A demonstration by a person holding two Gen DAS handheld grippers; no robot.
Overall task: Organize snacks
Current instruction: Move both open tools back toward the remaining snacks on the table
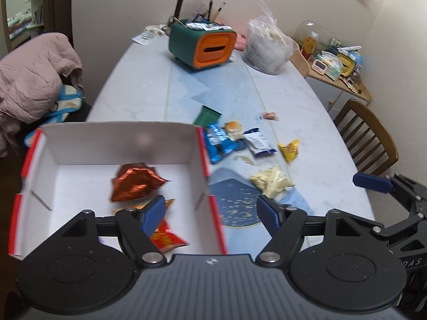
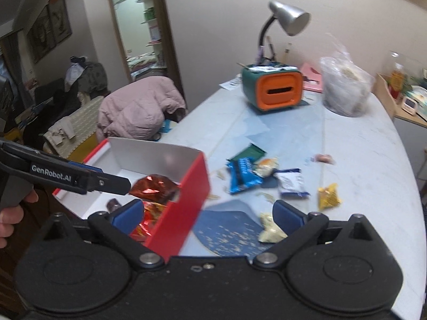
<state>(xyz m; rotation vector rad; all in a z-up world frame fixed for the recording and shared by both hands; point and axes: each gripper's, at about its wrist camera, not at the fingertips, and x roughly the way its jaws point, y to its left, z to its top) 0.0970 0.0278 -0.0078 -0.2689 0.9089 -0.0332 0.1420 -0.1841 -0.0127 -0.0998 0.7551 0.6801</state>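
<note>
A red box with a white inside point(image 1: 80, 146) point(image 2: 186, 186) sits at the near left of the table. It holds a shiny red foil packet point(image 1: 134, 181) point(image 2: 152, 188) and a red-orange snack bag point(image 1: 165, 236). My left gripper point(image 1: 212, 214) is open and empty above the box's right wall; it also shows in the right wrist view point(image 2: 117, 184). My right gripper point(image 2: 208, 217) is open and empty, over the box's near corner. Loose snacks lie to the right of the box: a blue packet point(image 1: 217, 144) point(image 2: 244, 177), a white-blue packet point(image 1: 260, 144) point(image 2: 292, 184), a yellow packet point(image 1: 289, 149) point(image 2: 329, 196), a pale bag point(image 1: 272, 181) point(image 2: 271, 229).
A green and orange organiser point(image 1: 204, 46) point(image 2: 273, 90) with a desk lamp stands at the back of the table. A clear plastic bag point(image 1: 268, 49) point(image 2: 345, 90) is beside it. A pink jacket point(image 1: 32, 77) hangs on a chair at left. A wooden chair point(image 1: 369, 136) stands at right.
</note>
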